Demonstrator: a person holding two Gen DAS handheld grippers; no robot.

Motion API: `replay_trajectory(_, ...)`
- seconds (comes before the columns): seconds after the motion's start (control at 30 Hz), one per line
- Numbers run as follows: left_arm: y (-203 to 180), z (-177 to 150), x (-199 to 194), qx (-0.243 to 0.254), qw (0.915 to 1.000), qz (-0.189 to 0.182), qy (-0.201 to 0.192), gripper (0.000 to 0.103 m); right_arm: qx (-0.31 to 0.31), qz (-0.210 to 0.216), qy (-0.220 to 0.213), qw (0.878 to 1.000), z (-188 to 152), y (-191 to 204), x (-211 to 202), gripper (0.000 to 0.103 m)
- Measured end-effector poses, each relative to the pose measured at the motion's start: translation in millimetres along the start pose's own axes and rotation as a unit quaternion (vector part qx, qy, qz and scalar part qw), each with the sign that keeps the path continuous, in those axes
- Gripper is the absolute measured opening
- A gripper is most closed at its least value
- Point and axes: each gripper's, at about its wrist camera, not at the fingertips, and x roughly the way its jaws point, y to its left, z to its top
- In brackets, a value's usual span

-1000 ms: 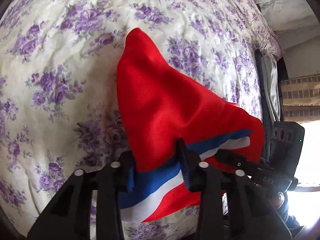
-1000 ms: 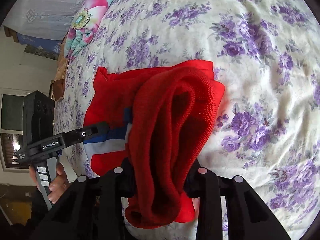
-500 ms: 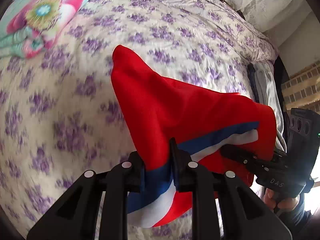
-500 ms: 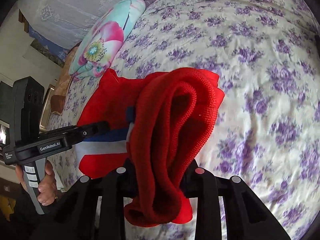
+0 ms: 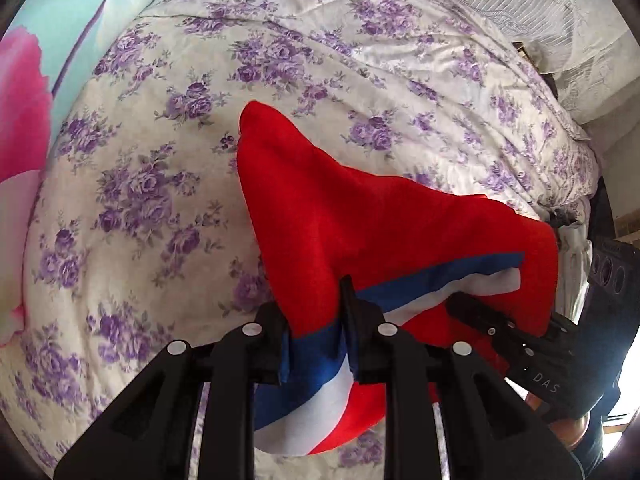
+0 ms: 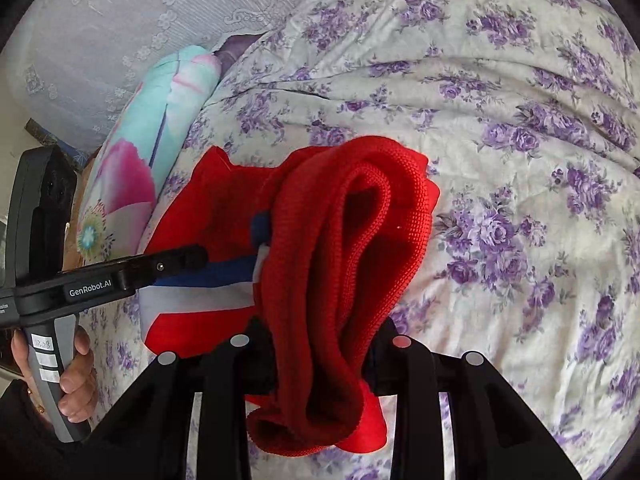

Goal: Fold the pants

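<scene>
Both tools have carried the red pants across the bed toward the headboard end since a second ago, bringing a turquoise-and-pink flowered pillow into both views. Nearest the left camera, the left tool (image 5: pixel 314 332) pinches the pants (image 5: pixel 360 232) at their blue and white stripe, cloth filling the gap between its fingers while its jaws are easing apart. From that grip the red fabric stretches up to a peak over the bedspread (image 5: pixel 152 208), a white cover printed with purple roses. Seen from the right camera, the right tool (image 6: pixel 320 354) grips the thick ribbed red waistband, which bunches between its fingers and droops below them; its jaws too are widening, with the cloth still pressed between the pads. At the left edge of that view, the person's left hand (image 6: pixel 76 380) wraps the grey handle of the other tool. Farther off lies the pillow (image 6: pixel 136 168), just beside the bedspread's edge, and behind it hangs pale lace fabric (image 6: pixel 120 20).
</scene>
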Motion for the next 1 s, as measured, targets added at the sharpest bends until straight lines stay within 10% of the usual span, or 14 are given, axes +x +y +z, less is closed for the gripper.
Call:
replay_trajectory(0.07,8.5,3.8,11.7,-0.008,0.9995,0.032,-0.001,0.056,0.027,-0.006,0.015,1.000,0.5,-14.5,13.6,0.063)
replay_trajectory(0.13,14.2,4.3,13.3,-0.009,0.9969,0.076,-0.017,0.082,0.039,0.010,0.018,0.999,-2.1,-20.8,14.2,0.064)
replay_trajectory(0.33,0.3,-22.2,-30.1,0.021,0.9862,0.158,-0.046,0.074,0.013,-0.105,-0.018,0.994,-5.4,-6.4,-50.7,0.068)
replay_trajectory(0.43,-20.9,-54.9,-76.9,0.032,0.9860,0.143,-0.080,0.075,-0.013,-0.158,-0.065,0.985,-18.2,12.3,-102.2,0.071)
replay_trajectory(0.77,-73.4,-182.0,-220.1,0.028,0.9768,0.115,-0.178,0.093,-0.015,-0.187,-0.132,0.973,-127.7,58.6,-229.6,0.092)
replay_trajectory(1.0,-88.1,-273.9,-276.2,0.012,0.9679,0.141,-0.208,0.095,-0.018,-0.213,-0.077,0.974,-236.8,77.2,-230.0,0.094)
